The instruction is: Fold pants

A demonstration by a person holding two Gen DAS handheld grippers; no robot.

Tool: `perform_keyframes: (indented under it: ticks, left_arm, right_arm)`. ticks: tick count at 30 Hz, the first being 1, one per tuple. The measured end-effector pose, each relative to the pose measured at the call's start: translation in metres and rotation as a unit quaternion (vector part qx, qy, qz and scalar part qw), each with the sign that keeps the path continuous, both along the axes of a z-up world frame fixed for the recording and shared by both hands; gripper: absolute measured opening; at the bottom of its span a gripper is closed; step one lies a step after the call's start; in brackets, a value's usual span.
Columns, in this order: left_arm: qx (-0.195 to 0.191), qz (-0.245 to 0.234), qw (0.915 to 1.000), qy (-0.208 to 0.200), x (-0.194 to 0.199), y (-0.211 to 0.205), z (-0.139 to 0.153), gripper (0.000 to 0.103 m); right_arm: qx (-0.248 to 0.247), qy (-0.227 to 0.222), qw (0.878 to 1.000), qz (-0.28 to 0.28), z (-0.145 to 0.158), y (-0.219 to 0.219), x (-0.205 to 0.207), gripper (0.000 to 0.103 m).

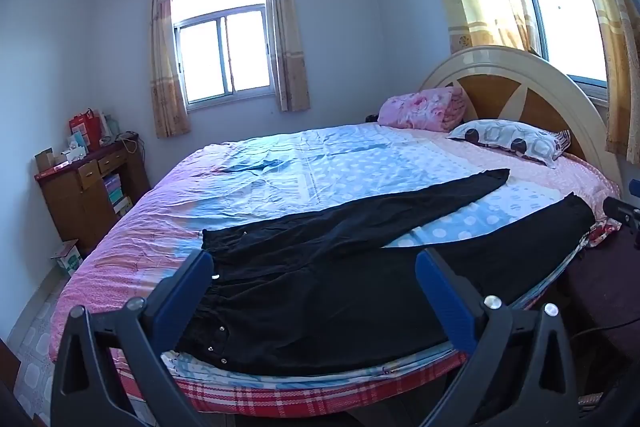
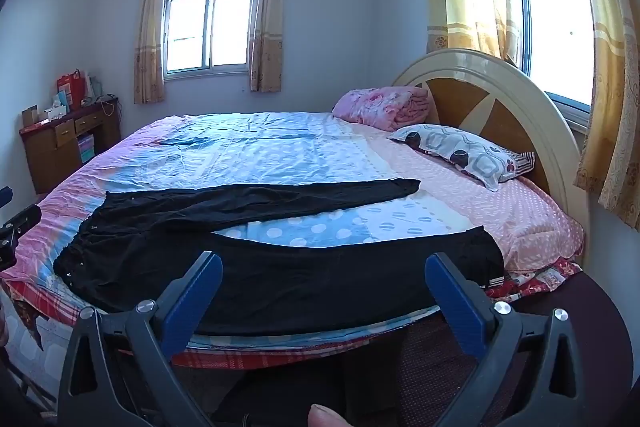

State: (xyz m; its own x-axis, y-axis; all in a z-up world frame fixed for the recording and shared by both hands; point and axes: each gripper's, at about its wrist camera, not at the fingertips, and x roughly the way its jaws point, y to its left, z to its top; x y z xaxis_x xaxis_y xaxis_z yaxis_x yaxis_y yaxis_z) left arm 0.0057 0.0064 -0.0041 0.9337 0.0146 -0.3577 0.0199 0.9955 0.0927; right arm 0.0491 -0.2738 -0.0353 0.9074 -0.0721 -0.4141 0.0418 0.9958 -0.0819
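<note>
Black pants [image 1: 320, 291] lie flat on the bed near its front edge, waistband to the left, both legs spread apart toward the right. They also show in the right wrist view [image 2: 280, 279]. My left gripper [image 1: 314, 259] is open and empty, held above the waist end of the pants. My right gripper [image 2: 324, 263] is open and empty, held above the near leg. The right gripper's body shows at the right edge of the left wrist view [image 1: 620, 213].
The bed [image 1: 280, 163] has a pink and blue dotted sheet. A patterned pillow [image 1: 508, 141] and a folded pink blanket [image 1: 420, 109] lie by the headboard [image 1: 520, 87]. A wooden desk [image 1: 86, 187] with boxes stands at the left wall. A dark round surface [image 2: 560, 307] is at the bed's right.
</note>
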Motion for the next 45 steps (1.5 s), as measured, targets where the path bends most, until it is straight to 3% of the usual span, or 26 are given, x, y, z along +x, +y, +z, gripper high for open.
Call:
perform_keyframes:
  ticks: [45]
  left_arm:
    - [-0.007,0.004,0.9999,0.008,0.0026,0.0045,-0.0006,0.103]
  right_arm:
    - [0.002,0.014,1.000,0.001,-0.0083,0.0003,0.0050,0.102]
